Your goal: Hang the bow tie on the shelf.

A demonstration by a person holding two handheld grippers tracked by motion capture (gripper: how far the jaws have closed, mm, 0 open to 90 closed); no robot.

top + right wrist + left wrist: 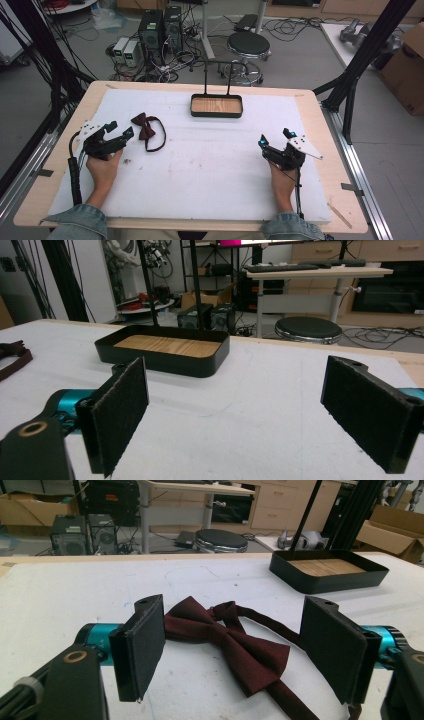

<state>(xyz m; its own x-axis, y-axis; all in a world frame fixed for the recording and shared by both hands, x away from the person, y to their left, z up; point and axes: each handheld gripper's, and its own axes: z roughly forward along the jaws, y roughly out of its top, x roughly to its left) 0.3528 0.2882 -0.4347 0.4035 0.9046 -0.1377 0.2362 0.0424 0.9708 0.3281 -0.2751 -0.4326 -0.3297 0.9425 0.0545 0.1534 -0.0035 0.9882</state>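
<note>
At left of the high view, the left tongs [121, 129] sit low over the white tabletop [210, 165], jaws wide apart and clamped on nothing. Just to their right lies the maroon bow tie [144, 125], flat on the tabletop with its strap looped toward lower right; through the left gripper view the bow tie [235, 647] sits beyond and between the two pads, untouched. Upper centre, a black tray [216, 114] with a wooden floor. Far right, the right tongs [275, 137], spread apart too, holding nothing.
</note>
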